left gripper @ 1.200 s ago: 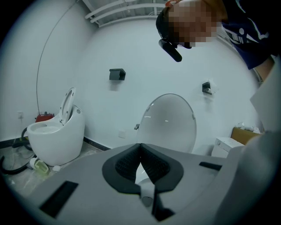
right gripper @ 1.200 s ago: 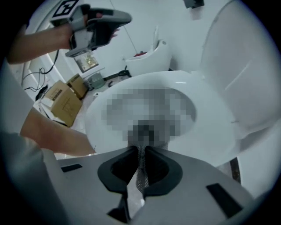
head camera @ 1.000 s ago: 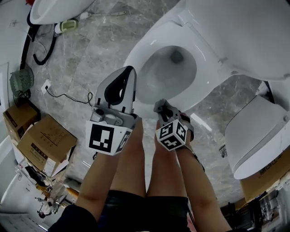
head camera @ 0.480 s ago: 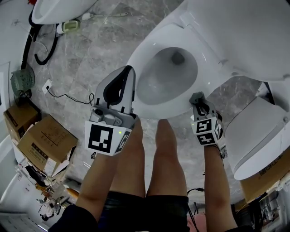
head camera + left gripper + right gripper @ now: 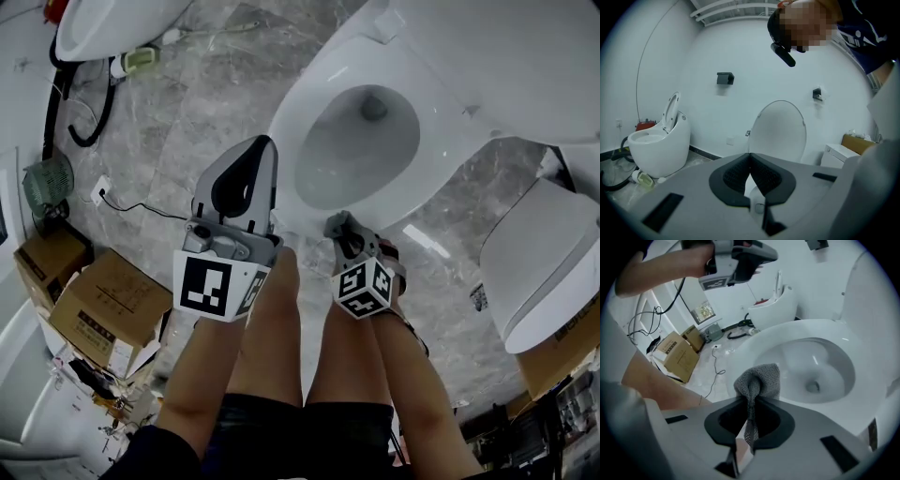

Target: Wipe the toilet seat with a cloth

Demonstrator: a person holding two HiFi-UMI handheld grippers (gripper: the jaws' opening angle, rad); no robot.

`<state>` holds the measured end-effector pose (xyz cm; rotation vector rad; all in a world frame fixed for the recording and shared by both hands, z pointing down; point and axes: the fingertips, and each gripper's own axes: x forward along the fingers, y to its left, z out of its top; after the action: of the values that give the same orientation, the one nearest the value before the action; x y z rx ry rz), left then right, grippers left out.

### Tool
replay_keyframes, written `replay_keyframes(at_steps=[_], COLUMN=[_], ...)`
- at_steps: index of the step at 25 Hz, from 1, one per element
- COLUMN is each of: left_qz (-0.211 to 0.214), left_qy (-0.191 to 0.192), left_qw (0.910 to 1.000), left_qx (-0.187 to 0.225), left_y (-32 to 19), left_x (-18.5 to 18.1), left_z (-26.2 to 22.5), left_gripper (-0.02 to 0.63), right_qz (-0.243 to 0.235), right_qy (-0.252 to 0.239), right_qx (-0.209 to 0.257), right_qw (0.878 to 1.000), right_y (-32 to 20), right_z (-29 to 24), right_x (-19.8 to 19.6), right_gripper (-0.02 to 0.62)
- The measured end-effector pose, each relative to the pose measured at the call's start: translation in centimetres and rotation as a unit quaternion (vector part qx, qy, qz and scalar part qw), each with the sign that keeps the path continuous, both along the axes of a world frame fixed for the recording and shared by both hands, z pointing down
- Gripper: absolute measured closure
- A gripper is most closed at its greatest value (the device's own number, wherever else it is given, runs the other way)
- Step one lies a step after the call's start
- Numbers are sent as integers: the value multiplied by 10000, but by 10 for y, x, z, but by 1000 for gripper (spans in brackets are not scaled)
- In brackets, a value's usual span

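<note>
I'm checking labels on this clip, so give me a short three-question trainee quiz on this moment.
1. True or false: the left gripper holds the cloth.
2. The toilet seat is: A) down, with the lid raised; B) covered by the lid; C) lifted up.
3. Which gripper is at the seat's front edge?
Key: 1 false, the right gripper clamps it; 2 A; 3 the right one.
</note>
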<state>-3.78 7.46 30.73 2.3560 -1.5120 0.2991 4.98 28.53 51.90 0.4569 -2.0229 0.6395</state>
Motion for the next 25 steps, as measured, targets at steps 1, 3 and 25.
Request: replay_keyframes(at_steps=[1,3,25], left_qz=[52,154,297], left_qy=[-7,-2,116], left_qw=[10000,9999,9995], left_qx=[-11,-2,74], left_y=[1,2,-2], left_x=[-2,-4,-58], left_z=[0,-2,-14], left_gripper=[594,594,594], right_qz=[-97,-170,948], right_qy=[-95,-184,492], right_qx=[-28,-55,103], right_qw=[9999,9997,9942], right_y=[5,10,8], right_z=[0,-1,-1], right_x=[-20,-43,6], right_gripper=[545,546,546])
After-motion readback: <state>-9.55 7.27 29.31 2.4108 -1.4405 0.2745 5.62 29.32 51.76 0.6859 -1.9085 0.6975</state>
